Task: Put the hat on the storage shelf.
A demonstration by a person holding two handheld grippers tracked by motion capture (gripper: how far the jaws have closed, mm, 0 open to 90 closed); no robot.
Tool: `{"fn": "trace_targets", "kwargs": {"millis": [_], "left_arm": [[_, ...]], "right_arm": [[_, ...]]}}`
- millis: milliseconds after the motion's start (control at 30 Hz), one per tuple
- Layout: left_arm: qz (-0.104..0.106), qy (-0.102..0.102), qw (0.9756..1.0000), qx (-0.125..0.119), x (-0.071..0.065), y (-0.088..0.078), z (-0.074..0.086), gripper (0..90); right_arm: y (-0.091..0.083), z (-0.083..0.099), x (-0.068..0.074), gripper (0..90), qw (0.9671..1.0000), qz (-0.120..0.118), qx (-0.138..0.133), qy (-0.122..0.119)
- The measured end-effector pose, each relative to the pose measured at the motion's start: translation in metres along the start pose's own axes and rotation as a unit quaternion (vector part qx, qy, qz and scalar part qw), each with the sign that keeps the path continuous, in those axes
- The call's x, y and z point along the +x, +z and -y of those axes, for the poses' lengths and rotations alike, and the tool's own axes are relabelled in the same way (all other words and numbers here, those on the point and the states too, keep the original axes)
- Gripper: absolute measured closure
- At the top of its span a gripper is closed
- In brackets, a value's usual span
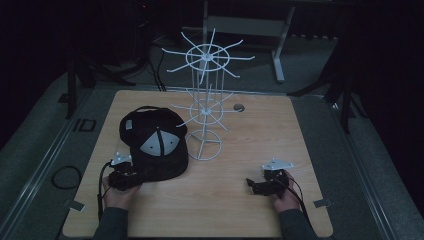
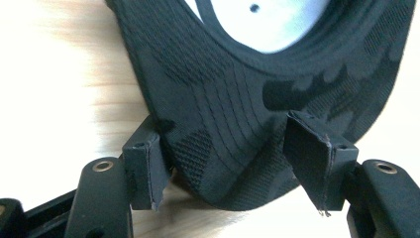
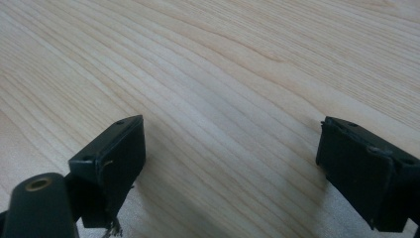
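Left gripper view: black camouflage-patterned cap (image 2: 237,124).

A black cap (image 1: 155,145) lies on the wooden table (image 1: 260,135) beside a white wire rack (image 1: 206,100).

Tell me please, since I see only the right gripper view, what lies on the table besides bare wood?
Observer: A black cap lies at the table's left, beside a white wire rack.
Operator: Is the left hand-held gripper near that cap?
Observer: Yes, the left hand-held gripper stands open, with the cap's brim between its jaws.
Operator: Has it closed on the brim?
Observer: No, both jaws stand apart, either side of the brim.
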State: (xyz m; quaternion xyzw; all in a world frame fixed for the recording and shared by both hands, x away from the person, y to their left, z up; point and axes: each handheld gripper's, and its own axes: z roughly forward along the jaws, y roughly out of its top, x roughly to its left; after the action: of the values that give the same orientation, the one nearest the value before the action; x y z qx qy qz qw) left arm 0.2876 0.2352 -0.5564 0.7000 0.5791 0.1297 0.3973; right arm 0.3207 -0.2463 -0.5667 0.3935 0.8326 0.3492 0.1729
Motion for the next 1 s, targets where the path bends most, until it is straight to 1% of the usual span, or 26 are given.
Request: {"fn": "trace_targets", "kwargs": {"millis": [67, 100, 233, 267, 300, 333, 400, 467, 500, 533, 567, 600, 633, 667, 700, 733, 767, 800, 833, 867, 900, 933, 1000], "left_arm": [[0.002, 0.008, 0.9999, 0.012, -0.002, 0.005, 0.0, 36.9], [0.004, 0.01, 0.9998, 0.014, -0.003, 0.006, 0.0, 36.9], [0.025, 0.002, 0.9996, 0.017, -0.002, 0.01, -0.001, 38.6], [0.025, 0.002, 0.9996, 0.017, -0.002, 0.01, -0.001, 38.6], [0.033, 0.005, 0.9993, 0.018, -0.002, 0.013, -0.003, 38.5], [0.034, 0.008, 0.9992, 0.018, -0.003, 0.014, -0.003, 38.5], [0.041, 0.008, 0.999, 0.017, -0.004, 0.017, -0.004, 38.9], [0.045, 0.009, 0.9988, 0.018, -0.004, 0.018, -0.004, 41.7], [0.059, 0.013, 0.9981, 0.017, -0.006, 0.018, -0.004, 44.5], [0.063, 0.015, 0.9978, 0.016, -0.007, 0.017, -0.005, 47.8], [0.063, 0.015, 0.9978, 0.016, -0.007, 0.017, -0.005, 50.6], [0.081, 0.016, 0.9965, 0.012, -0.008, 0.017, -0.005, 54.3], [0.093, 0.015, 0.9955, 0.01, -0.009, 0.016, -0.005, 58.8], [0.093, 0.015, 0.9955, 0.01, -0.009, 0.016, -0.005, 63.0], [0.102, 0.018, 0.9946, 0.007, -0.012, 0.016, -0.006, 63.0], [0.112, 0.023, 0.9934, 0.006, -0.016, 0.016, -0.006, 67.4], [0.123, 0.024, 0.9922, 0.006, -0.018, 0.017, -0.007, 69.4], [0.123, 0.024, 0.9922, 0.006, -0.018, 0.017, -0.007, 71.3], [0.139, 0.017, 0.9902, 0.004, -0.022, 0.018, -0.006, 73.2], [0.139, 0.017, 0.9902, 0.004, -0.022, 0.018, -0.006, 75.0], [0.157, 0.01, 0.9876, 0.0, -0.026, 0.019, -0.006, 76.8], [0.162, 0.007, 0.9868, -0.002, -0.027, 0.018, -0.006, 78.2], [0.167, -0.004, 0.986, -0.001, -0.029, 0.018, -0.006, 79.4]], "right_arm": [[0.0, 0.0, 0.0, 11.7, 1.0, 0.0, 0.0, 0.0], [0.0, 0.0, 0.0, 11.7, 1.0, 0.0, 0.0, 0.0], [0.0, 0.0, 0.0, 11.7, 1.0, 0.0, 0.0, 0.0], [0.0, 0.0, 0.0, 11.7, 1.0, 0.0, 0.0, 0.0], [0.0, 0.0, 0.0, 11.7, 1.0, 0.0, 0.0, 0.0], [0.0, 0.0, 0.0, 11.7, 1.0, 0.0, 0.0, 0.0], [0.0, 0.0, 0.0, 11.7, 1.0, 0.0, 0.0, 0.0], [0.0, 0.0, 0.0, 11.7, 1.0, 0.0, 0.0, 0.0], [0.0, 0.0, 0.0, 11.7, 1.0, 0.0, 0.0, 0.0], [0.0, 0.0, 0.0, 11.7, 1.0, 0.0, 0.0, 0.0], [0.0, 0.0, 0.0, 11.7, 1.0, 0.0, 0.0, -0.001], [0.0, 0.0, 0.0, 11.7, 1.0, 0.0, 0.0, -0.001], [0.0, 0.0, 0.0, 11.7, 1.0, 0.0, 0.0, 0.0], [0.0, 0.0, 0.0, 11.7, 1.0, 0.0, 0.0, 0.0], [0.0, 0.0, 0.0, 11.7, 1.0, 0.0, 0.0, -0.001], [0.0, 0.0, 0.0, 11.7, 1.0, 0.0, 0.0, -0.001], [0.0, 0.0, 0.0, 11.7, 1.0, 0.0, 0.0, 0.0], [0.0, 0.0, 0.0, 11.7, 1.0, 0.0, 0.0, 0.0], [0.0, 0.0, 0.0, 11.7, 1.0, 0.0, 0.0, 0.0], [0.0, 0.0, 0.0, 11.7, 1.0, 0.0, 0.0, 0.0], [0.0, 0.0, 0.0, 11.7, 1.0, 0.0, 0.0, 0.0], [0.0, 0.0, 0.0, 11.7, 1.0, 0.0, 0.0, 0.0], [0.0, 0.0, 0.0, 11.7, 1.0, 0.0, 0.0, 0.0]]}}
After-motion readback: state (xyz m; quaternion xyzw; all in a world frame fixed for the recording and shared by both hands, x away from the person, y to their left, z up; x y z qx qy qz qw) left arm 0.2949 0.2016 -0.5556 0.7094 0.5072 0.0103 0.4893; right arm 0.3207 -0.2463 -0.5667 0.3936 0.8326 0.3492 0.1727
